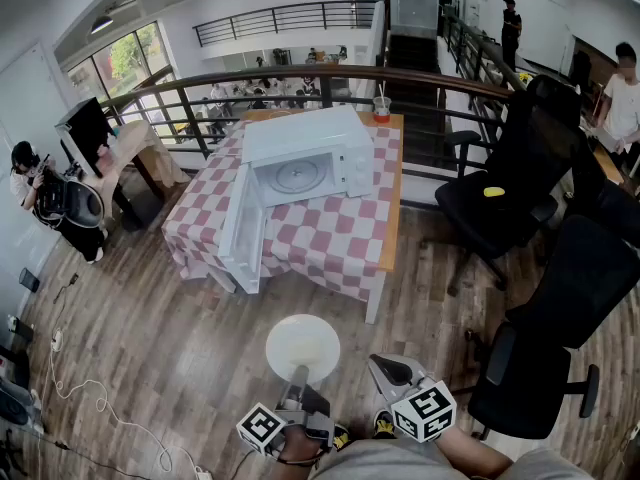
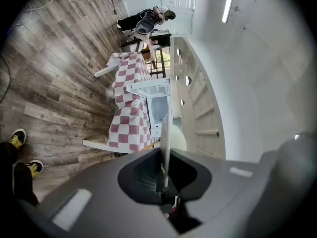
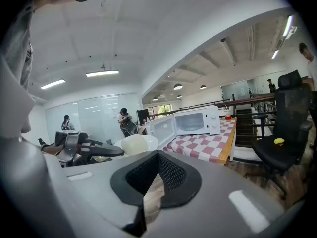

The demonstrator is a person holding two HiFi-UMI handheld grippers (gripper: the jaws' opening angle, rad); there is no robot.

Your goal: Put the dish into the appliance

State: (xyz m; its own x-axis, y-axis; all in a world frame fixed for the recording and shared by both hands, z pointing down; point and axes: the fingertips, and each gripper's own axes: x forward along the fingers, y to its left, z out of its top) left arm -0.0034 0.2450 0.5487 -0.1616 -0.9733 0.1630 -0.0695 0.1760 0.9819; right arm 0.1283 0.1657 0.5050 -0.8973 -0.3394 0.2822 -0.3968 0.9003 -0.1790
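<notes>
the job is barely started, by my reckoning. the dish [image 1: 302, 346] is already picked up, but it is nowhere near the appliance yet. the microwave [image 1: 305, 163] sits well ahead of the left gripper [image 1: 297, 380], up on the table [image 1: 390, 238] with the checked cloth. a stretch of bare wooden floor lies between gripper and table. its door [image 1: 243, 230] is swung wide open, on the side of the oven that lies ahead and to the left of that gripper, so no opening is needed. the cavity looks empty apart from the glass turntable [image 1: 297, 175]. what i judge is left: carry the dish forward to the table, slide it in onto the turntable, let go, and perhaps close the door.

the left gripper is clenched on the near rim of the dish, jaws almost fully together with only the thin rim between them. the white plate sticks out straight ahead of it. from its own camera the dish shows edge-on, rising up out of the jaws towards the microwave.

the right gripper [image 1: 385, 370] hangs just beside the left one, on its right, and touches nothing. its jaws look drawn together with only a sliver of floor showing between them, and nothing held. from there the dish is off to its left and the open microwave lies ahead.
</notes>
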